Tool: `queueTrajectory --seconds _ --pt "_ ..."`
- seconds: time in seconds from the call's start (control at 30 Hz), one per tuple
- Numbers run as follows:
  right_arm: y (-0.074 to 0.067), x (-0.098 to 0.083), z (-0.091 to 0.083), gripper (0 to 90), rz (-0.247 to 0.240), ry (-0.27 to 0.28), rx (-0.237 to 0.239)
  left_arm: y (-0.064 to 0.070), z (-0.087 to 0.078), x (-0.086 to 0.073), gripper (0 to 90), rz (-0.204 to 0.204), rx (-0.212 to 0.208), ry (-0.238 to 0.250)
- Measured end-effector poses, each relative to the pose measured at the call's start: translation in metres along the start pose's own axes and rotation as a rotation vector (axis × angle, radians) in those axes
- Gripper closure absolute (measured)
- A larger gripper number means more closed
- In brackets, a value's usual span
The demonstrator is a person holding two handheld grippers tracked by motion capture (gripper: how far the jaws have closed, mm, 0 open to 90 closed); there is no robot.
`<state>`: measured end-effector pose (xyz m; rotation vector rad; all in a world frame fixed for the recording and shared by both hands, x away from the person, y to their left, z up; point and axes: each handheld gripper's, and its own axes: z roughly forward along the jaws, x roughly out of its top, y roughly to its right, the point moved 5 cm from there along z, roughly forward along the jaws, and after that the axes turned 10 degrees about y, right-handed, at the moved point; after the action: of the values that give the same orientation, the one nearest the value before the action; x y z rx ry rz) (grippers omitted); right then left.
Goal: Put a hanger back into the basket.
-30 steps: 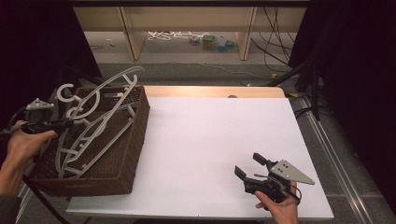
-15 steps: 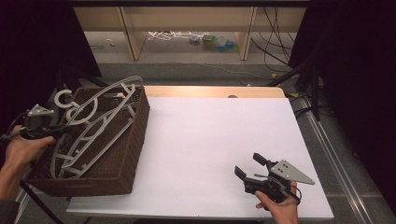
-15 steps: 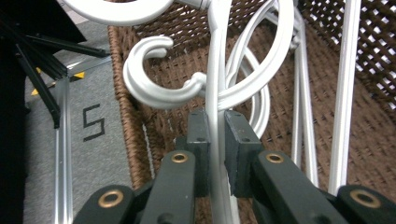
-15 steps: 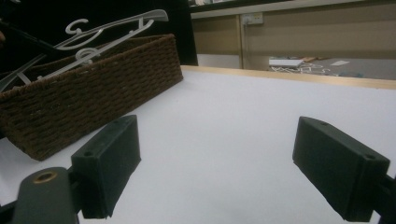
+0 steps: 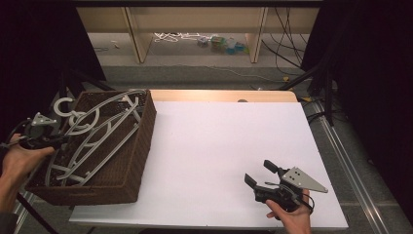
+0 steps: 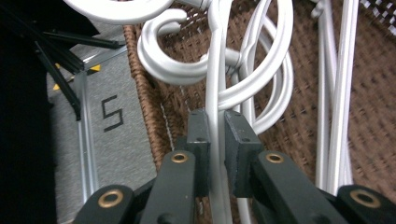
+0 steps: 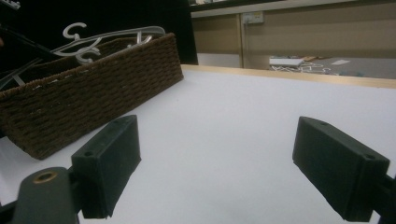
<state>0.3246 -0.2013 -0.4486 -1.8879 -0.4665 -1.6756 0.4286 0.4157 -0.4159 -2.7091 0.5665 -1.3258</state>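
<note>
Item: white plastic hangers (image 5: 97, 139), heaped in wicker basket (image 5: 141, 146) at table's left edge. Left gripper (image 6: 215, 140) pinches one hanger's bar; it seemingly remains in the basket. Right gripper (image 5: 260, 176) idle on white tabletop (image 5: 219, 141), jaws spread. Removal barely begun.

My left gripper (image 5: 48, 141) sits at the far left, jaws clamped nearly together, while my right gripper (image 5: 265, 174) rests near right, jaws spread wide.
</note>
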Motion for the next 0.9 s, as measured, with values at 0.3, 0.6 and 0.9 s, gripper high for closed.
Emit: queueTrajectory --seconds 0.3,0.6,0.9 --pt "0.0 -0.001 0.0 16.0 0.0 -0.002 0.004 0.005 0.006 -0.002 81.1 0.076 0.02 -0.064" --pt "0.001 -0.001 0.002 16.0 -0.004 0.013 0.001 0.015 0.015 -0.007 80.7 0.062 -0.021 -0.09" --pt "0.001 0.0 0.001 16.1 0.001 0.005 -0.004 0.021 0.017 -0.012 80.1 0.055 -0.052 -0.101"
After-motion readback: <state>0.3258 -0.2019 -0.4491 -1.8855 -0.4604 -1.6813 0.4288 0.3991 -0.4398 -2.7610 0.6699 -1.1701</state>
